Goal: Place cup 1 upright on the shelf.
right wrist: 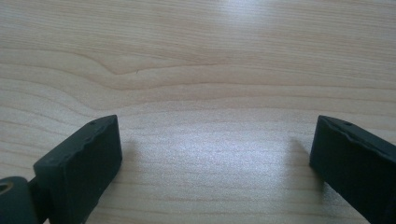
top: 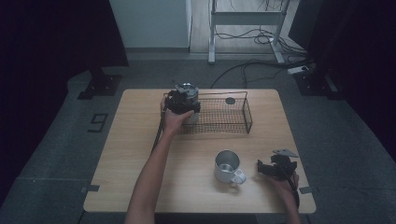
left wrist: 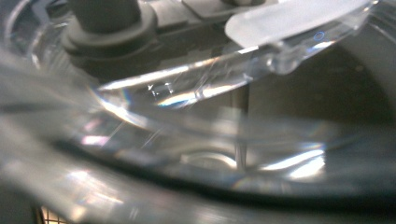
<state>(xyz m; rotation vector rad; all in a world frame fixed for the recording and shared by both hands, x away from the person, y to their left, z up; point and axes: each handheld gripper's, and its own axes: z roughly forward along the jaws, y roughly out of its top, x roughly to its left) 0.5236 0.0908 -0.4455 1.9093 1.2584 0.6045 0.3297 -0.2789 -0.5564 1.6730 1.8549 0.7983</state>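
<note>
At the left end of the wire basket (top: pixel 236 114), the left tool (top: pixel 180 101) sits at a metal-and-glass cup (top: pixel 189 91). The left gripper view shows blurred glass at close range, so whether it is gripping cannot be told. Keep the cup upright and clear of the basket rim. A steel mug (top: pixel 227 166) stands on open counter (top: pixel 140 154) toward the near side. The right tool (top: pixel 267 169), jaws wide and empty, rests just right of it near the counter's right edge.

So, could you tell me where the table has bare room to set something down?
The left half of the table beside the forearm is bare, as is the strip between the wire basket and the metal mug. The right front corner is crowded by the mug and right claw.
</note>
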